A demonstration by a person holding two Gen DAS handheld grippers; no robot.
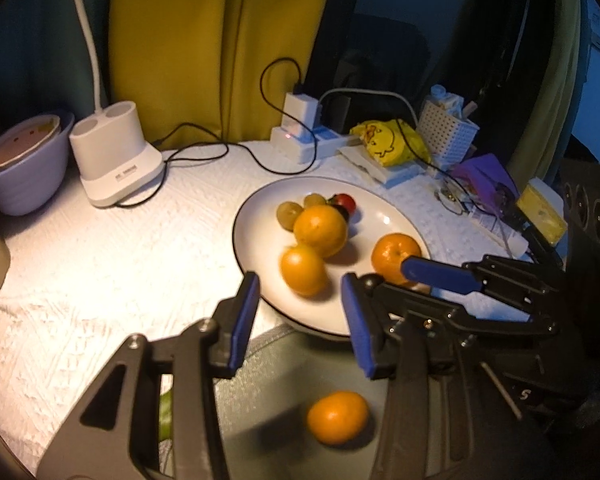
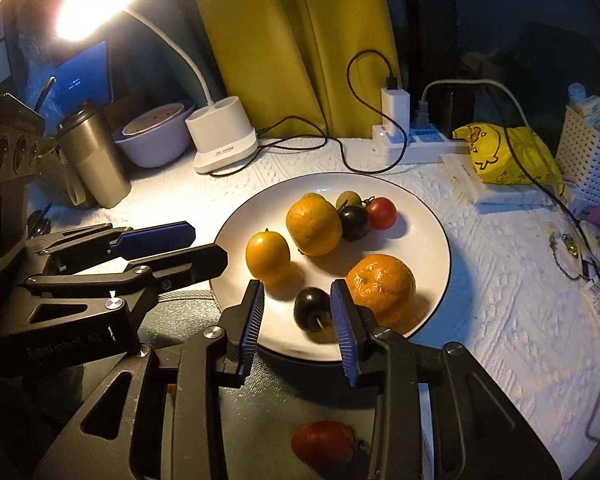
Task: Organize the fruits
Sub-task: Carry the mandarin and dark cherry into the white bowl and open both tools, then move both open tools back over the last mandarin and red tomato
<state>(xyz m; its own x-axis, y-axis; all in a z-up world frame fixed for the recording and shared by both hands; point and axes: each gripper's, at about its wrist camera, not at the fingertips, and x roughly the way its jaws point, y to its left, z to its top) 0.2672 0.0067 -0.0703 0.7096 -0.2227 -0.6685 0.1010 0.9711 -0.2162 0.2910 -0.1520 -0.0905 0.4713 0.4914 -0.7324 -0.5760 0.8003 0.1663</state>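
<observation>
Here, both spread empty, the right gripper point(image 2: 298, 306) brackets a dark plum point(image 2: 312, 309) (untouched) beside the left gripper point(image 1: 300, 308).

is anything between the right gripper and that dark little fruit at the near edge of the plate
Nothing visible. The right gripper is open, with the dark fruit already in line between its fingers on the plate. The big orange sits close beside the right-hand finger.

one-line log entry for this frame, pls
left claw: open, over plate edge | right claw: open around dark fruit | oranges on plate: three | grey tray: one orange
</observation>
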